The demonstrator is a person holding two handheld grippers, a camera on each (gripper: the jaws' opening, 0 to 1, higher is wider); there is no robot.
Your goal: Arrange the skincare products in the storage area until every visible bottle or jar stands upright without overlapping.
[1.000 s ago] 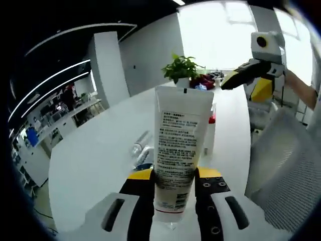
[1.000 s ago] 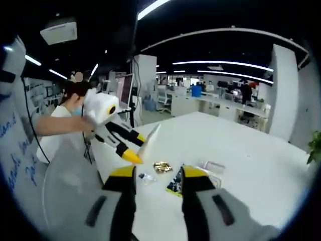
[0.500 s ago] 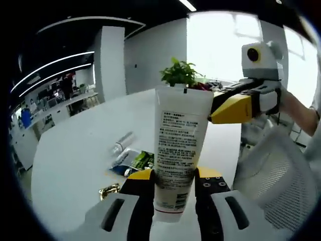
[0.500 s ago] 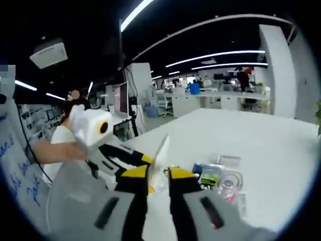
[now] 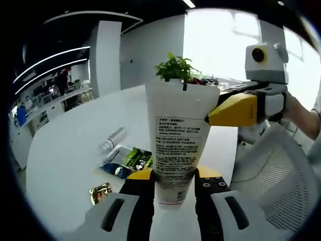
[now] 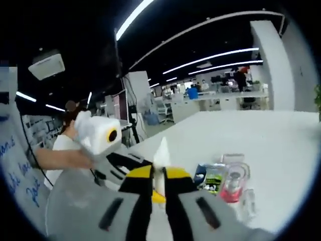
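My left gripper [image 5: 173, 185] pinches a white tube [image 5: 178, 135] near its cap end; the cap is hidden below the jaws, crimped end up at 12. Print on the tube is too small to read. My right gripper [image 5: 220, 111] comes in from 3 o'clock in the left gripper view, yellow tip touching the tube's upper edge. In the right gripper view the right gripper [image 6: 159, 186] has its jaws nearly closed on the tube [image 6: 161, 165], seen edge-on as a thin white sliver; whether they really squeeze it, can't tell. Left gripper [image 6: 125, 168] sits just behind, at 9.

On the table [image 5: 75, 145], at 9 of the tube in the left gripper view: a green sachet [image 5: 128, 160], a clear bottle [image 5: 113, 139] lying flat beyond it, a gold wrapper [image 5: 100, 192] nearer me. Plant [image 5: 175, 68] partly hidden behind the tube top.

Right gripper view adds, at 3: a clear jar w/ pink contents [image 6: 234, 179], standing, w/ the sachet [image 6: 210, 176] just beside it.
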